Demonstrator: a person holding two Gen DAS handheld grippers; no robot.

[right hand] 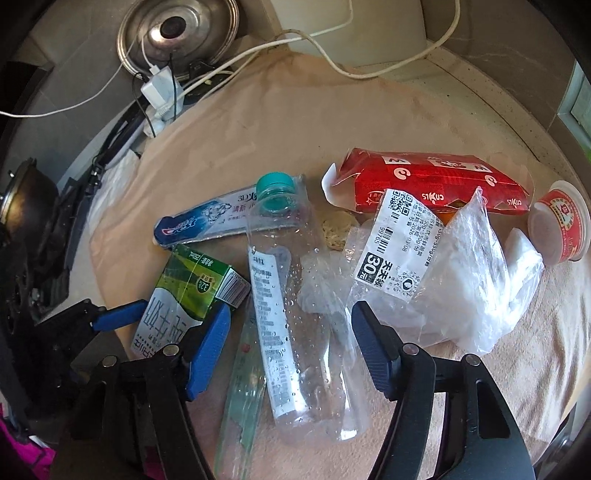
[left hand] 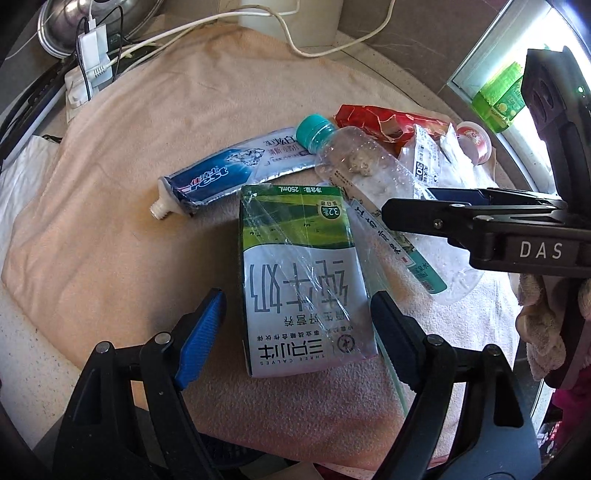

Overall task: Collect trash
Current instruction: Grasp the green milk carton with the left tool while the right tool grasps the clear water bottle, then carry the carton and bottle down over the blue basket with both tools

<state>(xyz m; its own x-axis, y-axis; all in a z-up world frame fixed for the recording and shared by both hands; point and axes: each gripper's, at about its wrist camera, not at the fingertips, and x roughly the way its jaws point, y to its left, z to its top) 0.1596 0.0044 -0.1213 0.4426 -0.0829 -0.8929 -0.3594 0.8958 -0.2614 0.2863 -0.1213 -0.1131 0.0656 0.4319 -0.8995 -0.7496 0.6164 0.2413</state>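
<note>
A green-and-white milk carton (left hand: 295, 258) lies flat on a peach towel (left hand: 166, 103). My left gripper (left hand: 299, 299) straddles its lower end, open, with a gap at the blue left pad (left hand: 201, 332). A clear plastic bottle (right hand: 291, 295) with a teal cap lies between the fingers of my right gripper (right hand: 291, 310), which is also open and not pressing on it. Behind them lie a toothpaste tube (right hand: 207, 218), a torn red packet (right hand: 424, 181), a crumpled clear bag (right hand: 461, 258) with a printed label and a small red-and-white cup (right hand: 557, 221).
A steel pot lid (right hand: 177, 33), a white charger (right hand: 159, 88) and loose cables crowd the back left of the counter. A green bottle (left hand: 498, 99) stands by the window at the right. A cloth-gloved hand (left hand: 543, 325) holds the right gripper. The towel's left part is bare.
</note>
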